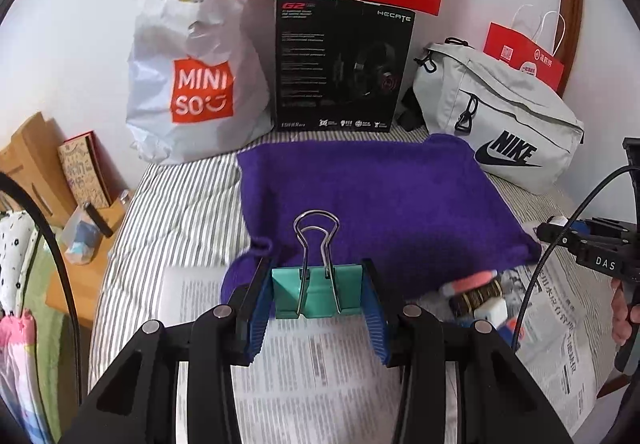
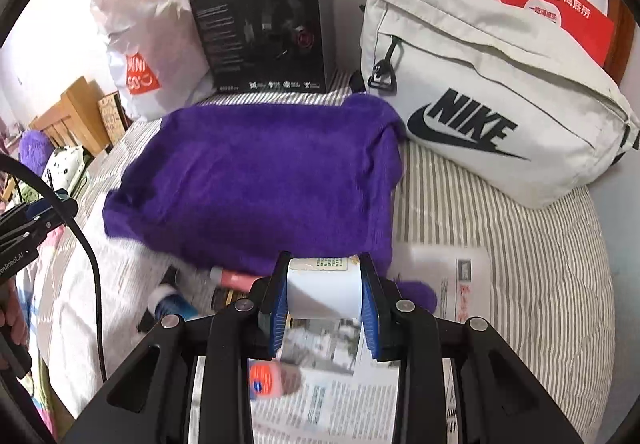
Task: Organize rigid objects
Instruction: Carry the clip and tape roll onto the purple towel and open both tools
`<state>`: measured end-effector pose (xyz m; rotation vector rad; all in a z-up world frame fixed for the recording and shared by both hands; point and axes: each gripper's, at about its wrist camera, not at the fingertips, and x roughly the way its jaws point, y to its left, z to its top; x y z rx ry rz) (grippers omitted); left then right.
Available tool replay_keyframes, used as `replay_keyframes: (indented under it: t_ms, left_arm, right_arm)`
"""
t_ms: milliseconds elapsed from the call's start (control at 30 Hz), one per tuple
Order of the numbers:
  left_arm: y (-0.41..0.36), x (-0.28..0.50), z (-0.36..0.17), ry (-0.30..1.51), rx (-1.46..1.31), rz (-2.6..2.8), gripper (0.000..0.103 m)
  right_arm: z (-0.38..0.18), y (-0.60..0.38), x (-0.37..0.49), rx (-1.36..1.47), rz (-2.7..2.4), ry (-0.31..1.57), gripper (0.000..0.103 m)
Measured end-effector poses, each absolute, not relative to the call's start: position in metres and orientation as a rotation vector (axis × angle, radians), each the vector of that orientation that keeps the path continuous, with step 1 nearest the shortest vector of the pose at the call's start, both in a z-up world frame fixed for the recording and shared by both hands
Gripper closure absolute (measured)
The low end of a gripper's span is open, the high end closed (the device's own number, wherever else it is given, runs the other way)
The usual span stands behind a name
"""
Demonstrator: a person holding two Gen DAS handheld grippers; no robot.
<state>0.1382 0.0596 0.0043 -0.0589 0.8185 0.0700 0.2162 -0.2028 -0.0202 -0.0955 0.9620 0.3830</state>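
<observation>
In the left wrist view, the left gripper [image 1: 318, 302] has its jaws clamped on a teal binder clip [image 1: 307, 294], blue pads pressing its two sides and its wire handles standing up. The clip hangs above a newspaper [image 1: 304, 360] spread on the striped bed [image 1: 188, 204]. Just beyond lies a purple towel [image 1: 380, 196], with a small heap of items [image 1: 478, 298] at its near right edge. Along the wall stand a white Miniso bag [image 1: 192, 76], a black headset box [image 1: 340, 64] and a grey Nike bag [image 1: 504, 124].

In the right wrist view, the right gripper [image 2: 326, 300] has its jaws pressed on a small white container [image 2: 324, 294] with a label on its top, held above the newspaper [image 2: 340, 396] near the purple towel [image 2: 256, 172]. A blurred orange-capped item [image 2: 272, 380] lies on the paper below. The Nike bag [image 2: 492, 100] sits to the right.
</observation>
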Motion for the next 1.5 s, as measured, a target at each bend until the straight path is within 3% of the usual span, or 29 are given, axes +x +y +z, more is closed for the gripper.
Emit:
replay_keyframes:
  t_ms: [767,1133,1500]
  left_arm:
    - [0.079,0.263,-0.045,0.895,-0.088,0.026,0.063]
    - [0.081,0.286,-0.072,0.948,-0.071,0.031,0.063]
    - [0.079,0.289,-0.088,0.984,-0.038,0.043,0.063]
  right_arm:
    - [-0.062,-0.164,0.332,-0.130,0.390,1.000,0.072]
    - [-0.098,-0.151,0.356,-0.133,0.393,1.052,0.072]
    - [-0.100,-0.144,0.359,-0.203,0.397,1.037,0.071]
